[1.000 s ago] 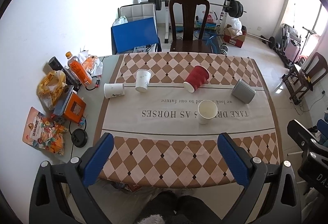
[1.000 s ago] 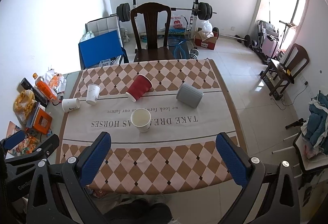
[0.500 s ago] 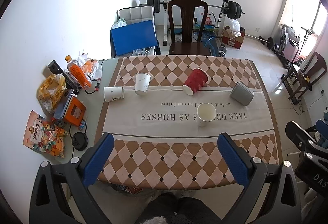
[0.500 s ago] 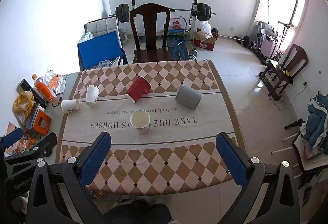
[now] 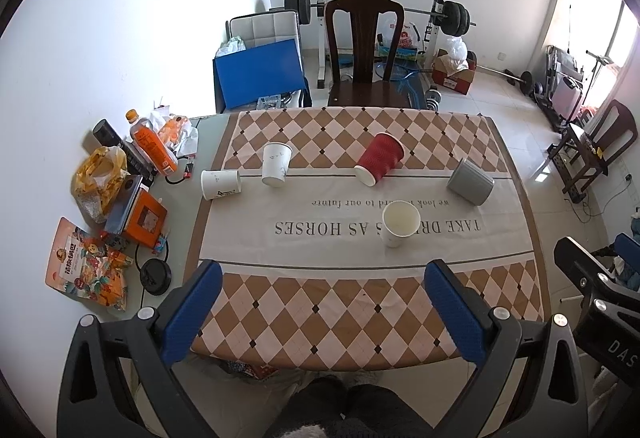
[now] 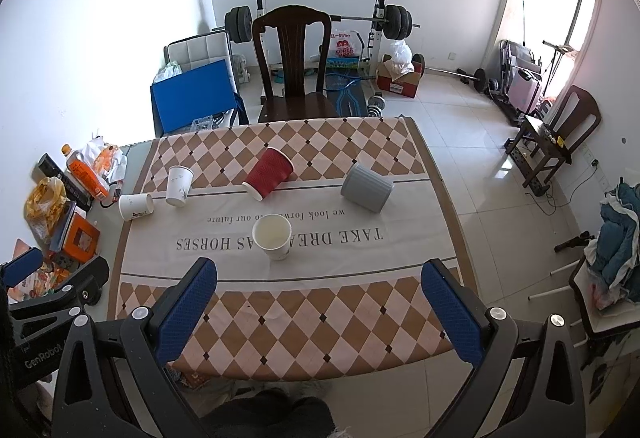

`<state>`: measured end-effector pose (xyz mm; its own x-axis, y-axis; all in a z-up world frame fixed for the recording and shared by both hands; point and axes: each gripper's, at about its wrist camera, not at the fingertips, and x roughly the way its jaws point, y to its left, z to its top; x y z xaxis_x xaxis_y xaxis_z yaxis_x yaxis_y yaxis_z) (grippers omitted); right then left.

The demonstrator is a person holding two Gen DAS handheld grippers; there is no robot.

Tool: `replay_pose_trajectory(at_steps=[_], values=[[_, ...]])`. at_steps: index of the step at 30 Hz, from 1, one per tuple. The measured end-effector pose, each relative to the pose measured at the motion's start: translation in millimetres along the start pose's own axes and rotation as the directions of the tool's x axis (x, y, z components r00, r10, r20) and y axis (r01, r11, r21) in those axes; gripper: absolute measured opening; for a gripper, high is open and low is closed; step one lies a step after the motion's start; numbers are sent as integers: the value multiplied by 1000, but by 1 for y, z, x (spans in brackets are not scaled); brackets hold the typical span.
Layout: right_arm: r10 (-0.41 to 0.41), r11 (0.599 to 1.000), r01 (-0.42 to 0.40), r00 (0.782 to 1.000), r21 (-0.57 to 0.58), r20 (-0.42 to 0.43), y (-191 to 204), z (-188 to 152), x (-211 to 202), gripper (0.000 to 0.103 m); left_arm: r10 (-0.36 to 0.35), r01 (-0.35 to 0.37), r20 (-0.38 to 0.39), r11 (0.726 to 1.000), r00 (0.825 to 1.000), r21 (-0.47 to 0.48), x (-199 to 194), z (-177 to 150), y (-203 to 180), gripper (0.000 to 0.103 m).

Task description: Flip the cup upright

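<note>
Several cups sit on the checked tablecloth (image 5: 320, 302). A red ribbed cup (image 5: 379, 158) (image 6: 269, 173) lies on its side. A grey ribbed cup (image 5: 470, 181) (image 6: 367, 187) lies tipped at the right. A white paper cup (image 5: 220, 184) (image 6: 135, 206) lies on its side at the cloth's left edge. Another white cup (image 5: 276, 163) (image 6: 179, 185) stands mouth down. A cream cup (image 5: 400, 222) (image 6: 273, 236) stands upright. My left gripper (image 5: 322, 302) and right gripper (image 6: 318, 302) are open and empty, high above the table's near edge, far from every cup.
Snack bags (image 5: 86, 270), an orange box (image 5: 143, 217), a juice bottle (image 5: 151, 142) and cables crowd the table's left strip. A dark wooden chair (image 5: 366, 49) stands behind the table. Gym weights (image 6: 394, 22) and a blue panel (image 5: 258, 77) lie beyond.
Both grippers have risen and drawn back a little, so the table looks slightly smaller and lower in each view. The cups have not moved.
</note>
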<state>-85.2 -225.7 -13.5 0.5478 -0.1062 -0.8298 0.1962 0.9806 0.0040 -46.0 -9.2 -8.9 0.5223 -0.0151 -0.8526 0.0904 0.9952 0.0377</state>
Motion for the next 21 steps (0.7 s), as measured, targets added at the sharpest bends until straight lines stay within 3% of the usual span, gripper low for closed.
replay_pose_trajectory(at_steps=[21], values=[[4,1000,-4,1000,1,-5,-3,-2,1,103,-5,5,1,1000,1000,11,-2,-2,2,103]])
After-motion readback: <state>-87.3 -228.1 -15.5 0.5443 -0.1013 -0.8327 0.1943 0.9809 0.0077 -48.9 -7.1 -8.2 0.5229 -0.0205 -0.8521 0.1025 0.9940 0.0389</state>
